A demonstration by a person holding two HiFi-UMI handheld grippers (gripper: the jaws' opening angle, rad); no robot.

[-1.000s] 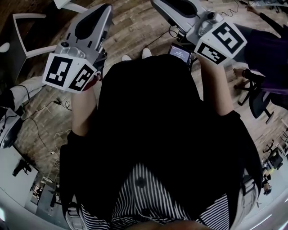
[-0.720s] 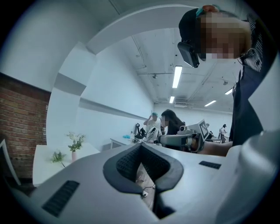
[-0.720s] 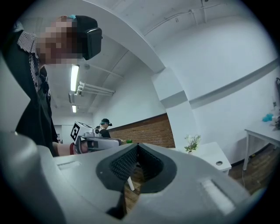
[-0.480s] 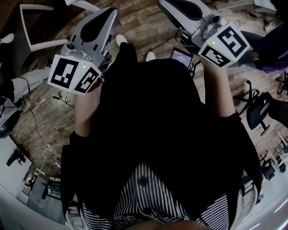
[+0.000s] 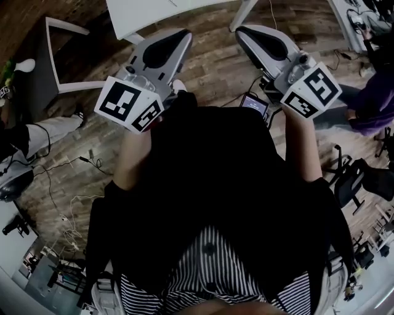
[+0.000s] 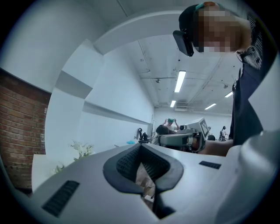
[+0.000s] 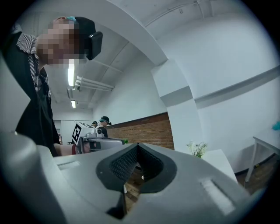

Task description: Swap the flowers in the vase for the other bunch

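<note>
Both grippers are held level in front of my body over a wooden floor, and neither holds anything. My left gripper (image 5: 180,38) and right gripper (image 5: 245,32) have their jaws together in the head view. In the left gripper view the left gripper (image 6: 141,147) is shut, and a bunch of white flowers (image 6: 81,150) shows far off at the left. The right gripper (image 7: 138,147) is shut too, with white flowers (image 7: 197,148) far ahead beside a white table (image 7: 221,162). No vase can be made out.
The white table (image 5: 144,11) edge lies just beyond the gripper tips. A white frame (image 5: 58,52) stands at the left, with cables (image 5: 64,184) on the floor. A seated person in purple (image 5: 369,111) and an office chair (image 5: 351,181) are at the right.
I have walked forward with both grippers. The white table has come into the top of the head view and its frame has slid closer. Both jaws have stayed shut.
</note>
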